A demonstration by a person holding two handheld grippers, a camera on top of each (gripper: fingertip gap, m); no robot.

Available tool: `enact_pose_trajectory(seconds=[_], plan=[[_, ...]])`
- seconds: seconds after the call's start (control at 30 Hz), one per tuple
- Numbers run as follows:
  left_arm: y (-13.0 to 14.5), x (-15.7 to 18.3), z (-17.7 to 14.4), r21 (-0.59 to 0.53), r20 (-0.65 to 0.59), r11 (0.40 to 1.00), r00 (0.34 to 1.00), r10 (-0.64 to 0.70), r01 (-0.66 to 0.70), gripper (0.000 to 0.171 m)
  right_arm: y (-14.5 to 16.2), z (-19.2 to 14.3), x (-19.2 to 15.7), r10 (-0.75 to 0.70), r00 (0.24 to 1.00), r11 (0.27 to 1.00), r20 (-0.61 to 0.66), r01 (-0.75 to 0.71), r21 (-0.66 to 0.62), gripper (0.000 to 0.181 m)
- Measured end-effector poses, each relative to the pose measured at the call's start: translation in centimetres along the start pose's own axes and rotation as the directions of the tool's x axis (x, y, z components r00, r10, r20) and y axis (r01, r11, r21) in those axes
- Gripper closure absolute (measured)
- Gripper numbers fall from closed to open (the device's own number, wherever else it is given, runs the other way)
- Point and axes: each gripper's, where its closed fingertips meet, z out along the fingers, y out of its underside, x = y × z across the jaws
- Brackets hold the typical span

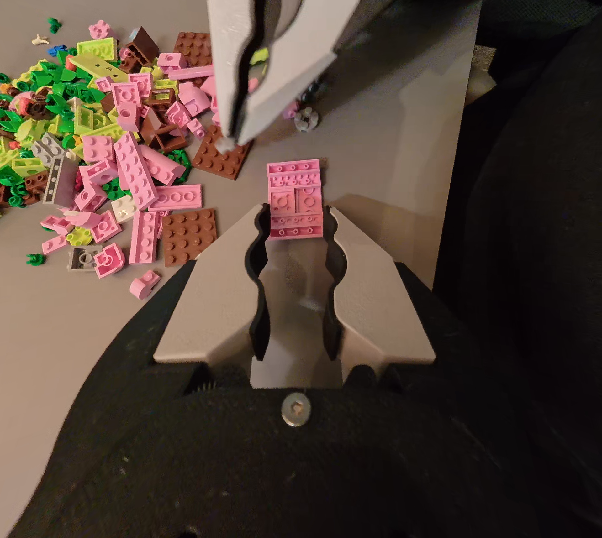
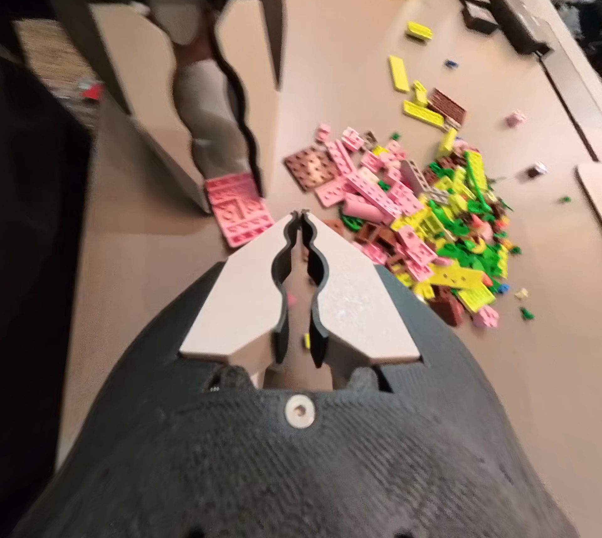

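Left wrist view: the left gripper (image 1: pixel 296 213) was seen with its grey fingers spread around the near end of a flat pink assembly of studded plastic plates (image 1: pixel 294 198) lying on the grey table (image 1: pixel 81 310). The plate's sides were flanked by the black pads; whether it was actually clamped could not be told. Beyond it, the right gripper (image 1: pixel 233 138) was pointed down with its jaws drawn together on a small white stud piece (image 1: pixel 224 144), held just over a brown square studded plate (image 1: pixel 221 154). A mixed heap of pink, brown, lime and green plastic bricks (image 1: pixel 97 138) was spread to the left. A second brown square plate (image 1: pixel 189 234) was lying just left of the left gripper's finger. A small grey round piece (image 1: pixel 306 122) was seen alone behind the right gripper.

Right wrist view (blurred): the right gripper (image 2: pixel 300 214) was shown with tips nearly meeting; a tiny pale piece was pinched there, detail unreadable. The left gripper (image 2: pixel 233 187) was seen upper left, fingers parted over the pink assembly (image 2: pixel 239 208). The brick heap (image 2: pixel 423 223) was spread to the right, with loose yellow flat pieces (image 2: pixel 399 73) farther back.
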Motion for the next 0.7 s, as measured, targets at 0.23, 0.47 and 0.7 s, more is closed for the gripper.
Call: enact_pose_trajectory(seconds=[0.23, 0.47, 0.7], plan=[[0.0, -0.2, 0.0, 0.0, 0.008, 1.0, 1.0, -0.012, 0.012, 0.139, 0.4, -0.5, 4.4, 0.182, 0.975, 0.983, -0.125, -0.178, 0.04, 0.169], [-0.2, 0.0, -0.1, 0.015, -0.012, 1.0, 1.0, -0.014, 0.014, 0.131, -2.1, -1.2, -0.5, 0.19, 0.967, 0.968, 0.172, -0.214, 0.133, 0.164], [0.6, -0.7, -0.5, -0.009, 0.023, 0.998, 0.998, -0.057, 0.058, 0.13, -1.1, 1.1, -2.8, 0.175, 0.935, 0.984, 0.308, -0.179, -0.018, 0.162]])
